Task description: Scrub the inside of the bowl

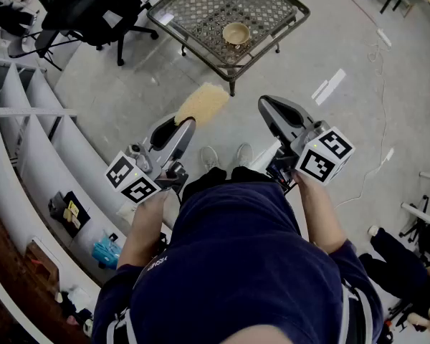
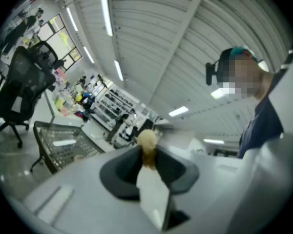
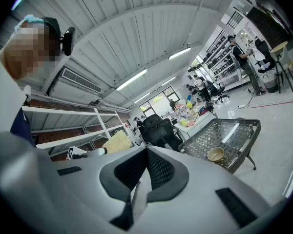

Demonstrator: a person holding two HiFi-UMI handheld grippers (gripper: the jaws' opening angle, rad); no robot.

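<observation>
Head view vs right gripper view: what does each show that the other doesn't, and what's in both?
Only the head view: the person's shoes on the floor, and both forearms.

Only the right gripper view: the ceiling lights, and a straight look at the right claw, jaws together with nothing between them.

Both: the bowl on the mesh table, the yellow sponge gripped in the left claw, the black office chair and the white shelves.

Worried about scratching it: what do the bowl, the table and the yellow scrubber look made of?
Bowl: tan, matte, perhaps wood or ceramic; too small to tell. Table: dark metal frame, mesh-patterned top, possibly under glass given the reflections. Scrubber: pale yellow, fuzzy-edged, likely sponge or fibre.
</observation>
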